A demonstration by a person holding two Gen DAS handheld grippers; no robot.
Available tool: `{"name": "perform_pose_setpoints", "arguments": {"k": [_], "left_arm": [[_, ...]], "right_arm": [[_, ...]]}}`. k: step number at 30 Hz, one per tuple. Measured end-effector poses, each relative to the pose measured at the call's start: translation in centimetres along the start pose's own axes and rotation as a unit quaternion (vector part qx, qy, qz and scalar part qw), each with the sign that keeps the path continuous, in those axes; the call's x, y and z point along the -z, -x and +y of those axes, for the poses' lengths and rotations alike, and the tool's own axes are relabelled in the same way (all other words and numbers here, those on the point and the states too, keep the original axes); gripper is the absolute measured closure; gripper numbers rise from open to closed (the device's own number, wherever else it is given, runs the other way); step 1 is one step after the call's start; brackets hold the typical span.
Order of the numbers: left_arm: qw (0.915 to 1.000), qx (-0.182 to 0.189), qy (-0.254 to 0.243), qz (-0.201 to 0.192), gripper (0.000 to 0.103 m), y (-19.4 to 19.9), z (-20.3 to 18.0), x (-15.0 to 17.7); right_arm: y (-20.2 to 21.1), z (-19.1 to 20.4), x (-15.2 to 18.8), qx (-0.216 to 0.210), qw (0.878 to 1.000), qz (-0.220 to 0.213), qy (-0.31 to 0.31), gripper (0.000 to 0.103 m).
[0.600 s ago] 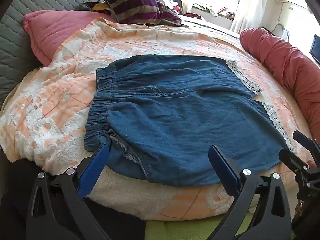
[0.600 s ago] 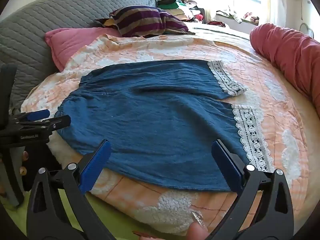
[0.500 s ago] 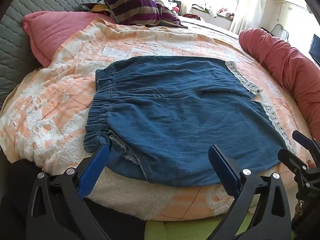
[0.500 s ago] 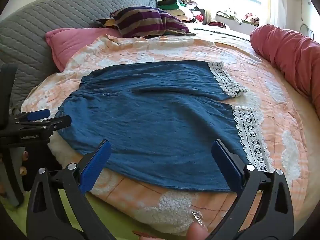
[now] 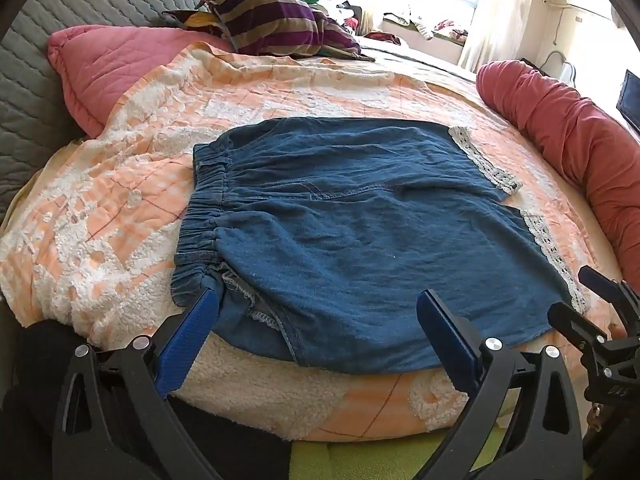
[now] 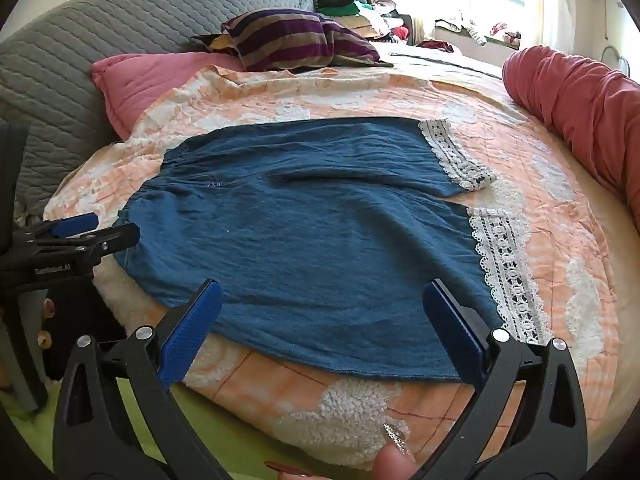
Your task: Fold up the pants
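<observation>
Blue denim shorts (image 5: 360,232) with an elastic waistband at the left and white lace hems (image 5: 552,248) at the right lie flat on the orange and white blanket (image 5: 120,208). They also show in the right wrist view (image 6: 320,232). My left gripper (image 5: 316,304) is open and empty, its tips over the shorts' near edge by the waistband corner. My right gripper (image 6: 320,296) is open and empty over the near edge toward the lace hem (image 6: 504,264). Each gripper shows at the edge of the other's view.
A pink pillow (image 5: 120,64) and a grey quilted headboard (image 5: 60,20) lie at the left. A striped cushion (image 5: 280,24) sits at the back. A red bolster (image 5: 580,132) runs along the right. A green sheet (image 6: 224,436) shows below the blanket's near edge.
Both grippers have crept slightly forward toward the shorts. The shorts have not moved.
</observation>
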State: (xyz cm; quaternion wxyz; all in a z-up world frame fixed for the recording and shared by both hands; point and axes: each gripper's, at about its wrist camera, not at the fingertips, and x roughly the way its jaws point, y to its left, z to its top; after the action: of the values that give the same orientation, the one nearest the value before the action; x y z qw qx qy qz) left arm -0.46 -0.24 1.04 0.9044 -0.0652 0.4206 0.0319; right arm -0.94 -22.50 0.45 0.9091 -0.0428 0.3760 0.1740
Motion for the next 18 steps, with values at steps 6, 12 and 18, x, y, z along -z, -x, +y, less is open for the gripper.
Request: {"name": "perform_pose_setpoints", "arguments": {"k": [6,12,18], "left_arm": [[1.0,0.001,0.0,-0.002,0.004,0.12,0.06,-0.02],[1.0,0.001,0.0,-0.004,0.004,0.19,0.13,-0.03],[1.0,0.001,-0.002,-0.005,0.004,0.26,0.23,-0.01]], "right_arm": [[-0.15,0.23,0.19,-0.001,1.0,-0.002,0.003,0.008],[-0.14,0.14,0.17,-0.002,1.0,-0.002,0.003,0.008],[-0.23,0.32,0.24,-0.002,1.0,-0.001,0.004,0.008]]}}
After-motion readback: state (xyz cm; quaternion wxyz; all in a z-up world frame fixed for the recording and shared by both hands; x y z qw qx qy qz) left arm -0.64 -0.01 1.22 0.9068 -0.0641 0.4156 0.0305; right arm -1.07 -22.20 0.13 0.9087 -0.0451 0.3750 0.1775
